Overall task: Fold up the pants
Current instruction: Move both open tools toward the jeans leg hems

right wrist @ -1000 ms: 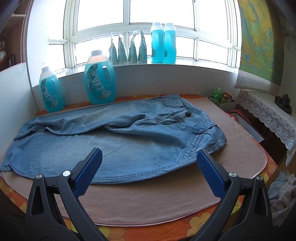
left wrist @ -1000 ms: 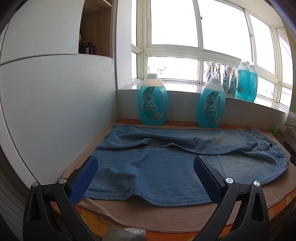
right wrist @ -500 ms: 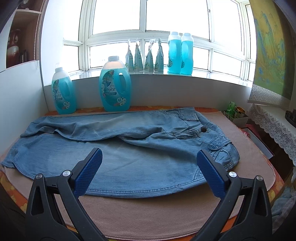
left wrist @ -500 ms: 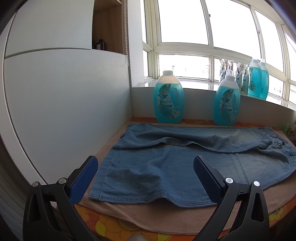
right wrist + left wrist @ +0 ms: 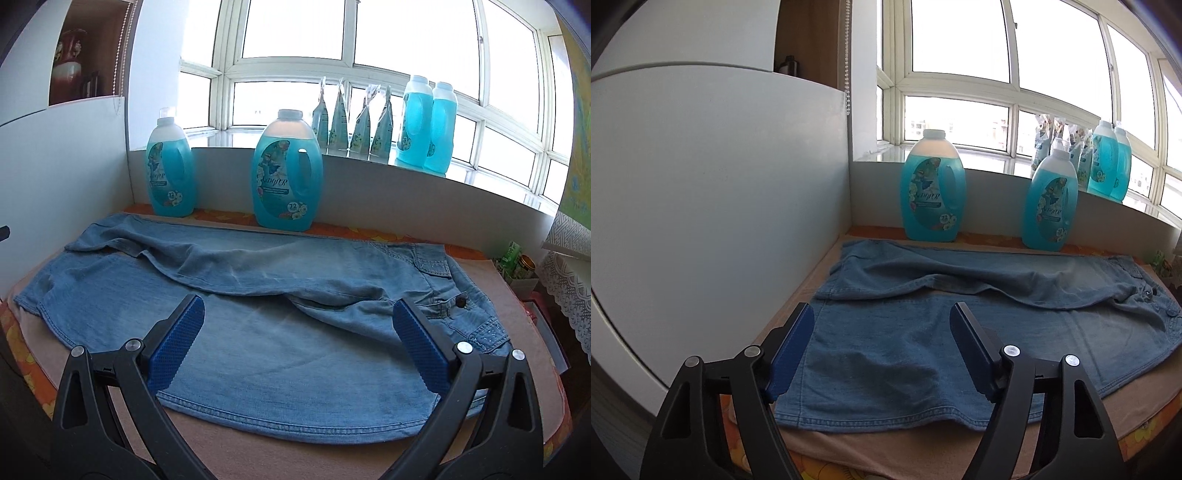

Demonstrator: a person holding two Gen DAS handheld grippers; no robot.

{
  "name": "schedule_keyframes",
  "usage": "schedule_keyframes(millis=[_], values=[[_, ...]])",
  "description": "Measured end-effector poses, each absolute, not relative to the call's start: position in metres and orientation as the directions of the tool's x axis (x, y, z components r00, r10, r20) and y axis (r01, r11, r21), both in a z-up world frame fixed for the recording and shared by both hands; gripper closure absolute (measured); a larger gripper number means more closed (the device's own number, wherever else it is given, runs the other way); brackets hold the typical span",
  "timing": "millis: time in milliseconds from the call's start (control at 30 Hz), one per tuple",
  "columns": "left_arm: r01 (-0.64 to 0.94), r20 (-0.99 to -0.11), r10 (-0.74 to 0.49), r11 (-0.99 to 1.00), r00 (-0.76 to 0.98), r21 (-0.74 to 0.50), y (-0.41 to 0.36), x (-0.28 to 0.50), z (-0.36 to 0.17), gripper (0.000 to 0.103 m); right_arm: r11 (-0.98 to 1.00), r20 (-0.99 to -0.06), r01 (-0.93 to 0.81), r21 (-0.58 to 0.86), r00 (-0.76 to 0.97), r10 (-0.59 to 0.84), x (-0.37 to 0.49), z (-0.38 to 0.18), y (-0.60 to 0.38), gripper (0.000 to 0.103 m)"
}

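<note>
left tool [image 5: 882,325] narrowed; pants [image 5: 923,332] waistband cut off.

Left gripper [image 5: 882,325]: black arms, blue-padded fingers [image 5: 792,354], pointing forward and tilted downward. Jaws have just been closing, now partly narrowed with a clear gap; nothing gripped between the pads.

Right gripper [image 5: 295,321]: same build, same downward tilt. Jaws stand wide apart, ribbed blue pads [image 5: 421,350] facing each other, nothing pinched between them.
</note>
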State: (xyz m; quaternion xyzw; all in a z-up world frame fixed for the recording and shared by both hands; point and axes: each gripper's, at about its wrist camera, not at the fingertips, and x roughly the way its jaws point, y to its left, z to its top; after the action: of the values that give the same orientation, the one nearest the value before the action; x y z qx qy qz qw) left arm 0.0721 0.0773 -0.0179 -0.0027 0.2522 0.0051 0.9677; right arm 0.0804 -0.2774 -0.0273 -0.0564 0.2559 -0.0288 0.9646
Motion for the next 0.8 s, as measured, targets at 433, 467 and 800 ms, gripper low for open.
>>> schedule_keyframes(millis=[433,467,800], values=[[0.057,-0.575,-0.074,0.997,0.815,-0.048,0.087,0.178,-0.023,0.045,0.964,-0.59,-0.229,-0.133,0.8,0.109,0.21,-0.015,-0.244,0.012],[0.059,-0.585,-0.08,0.997,0.807,-0.055,0.088,0.187,-0.024,0.046,0.96,-0.601,-0.245,-0.139,0.791,0.115,0.221,-0.016,-0.241,0.013],[0.046,-0.656,-0.067,0.998,0.752,-0.049,0.099,0.278,-0.037,0.057,0.915,-0.708,-0.369,-0.165,0.69,0.151,0.341,-0.044,-0.213,0.03]])
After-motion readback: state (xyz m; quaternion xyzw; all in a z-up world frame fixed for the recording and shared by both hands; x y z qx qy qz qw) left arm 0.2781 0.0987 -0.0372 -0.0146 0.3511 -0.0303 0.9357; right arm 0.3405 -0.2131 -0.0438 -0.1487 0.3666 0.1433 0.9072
